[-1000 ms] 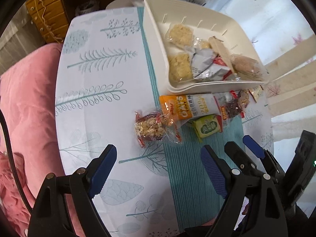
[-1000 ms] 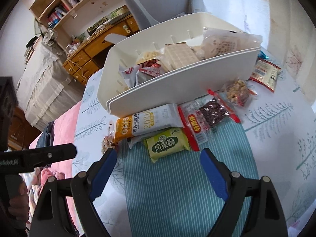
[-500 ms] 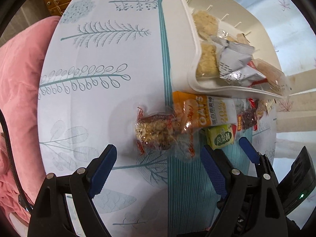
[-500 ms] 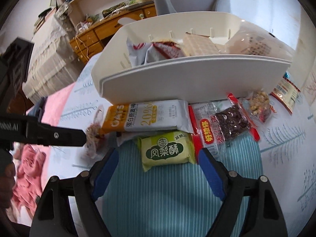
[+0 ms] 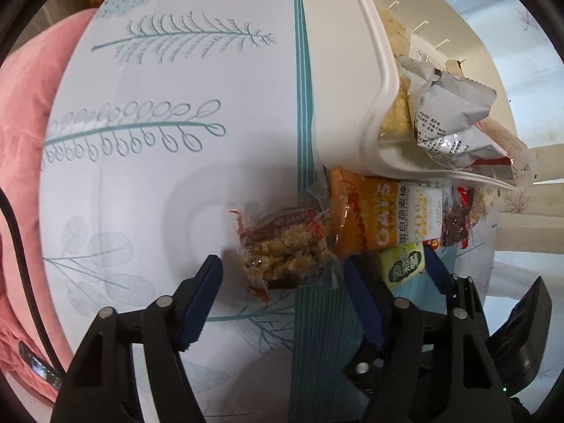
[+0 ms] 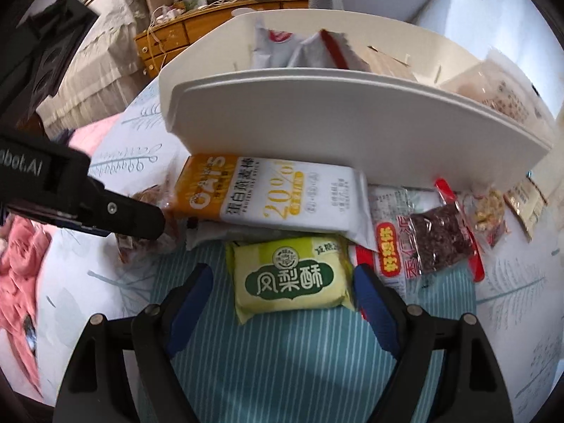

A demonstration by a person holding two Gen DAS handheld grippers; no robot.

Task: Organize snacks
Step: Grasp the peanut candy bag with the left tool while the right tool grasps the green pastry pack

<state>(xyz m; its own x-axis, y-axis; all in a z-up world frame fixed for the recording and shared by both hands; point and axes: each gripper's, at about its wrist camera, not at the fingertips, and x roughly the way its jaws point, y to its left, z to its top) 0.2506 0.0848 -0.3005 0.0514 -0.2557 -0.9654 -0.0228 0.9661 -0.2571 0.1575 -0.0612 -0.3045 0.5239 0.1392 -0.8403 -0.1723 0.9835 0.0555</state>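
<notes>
The left gripper points steeply down at the table, its jaws closing with a clear packet of crumbly golden snack between the blue pads; the pads do not yet press on the wrapper, so it is not grasping anything so far. That packet lies on the leaf-printed tablecloth, and from it the orange-and-white oat bar sits at about two o'clock, its wrapper end overlapping the packet's edge.

The right gripper hangs released over the green-and-yellow pineapple cake packet, which lies flat on the teal striped band of the cloth. The packet sits between the blue pads, with a gap on the left and the right pad just beside its corner; I cannot tell whether that one touches.

From the cake packet, the oat bar is at twelve o'clock, partly tucked under the white plastic tray. At two o'clock lies a red-edged packet of dark red pieces, and beyond it a small packet of mixed nuts. The tray already holds grey-and-red foil packets and a clear pack at its right end. The left gripper's black arm reaches in at nine o'clock.
</notes>
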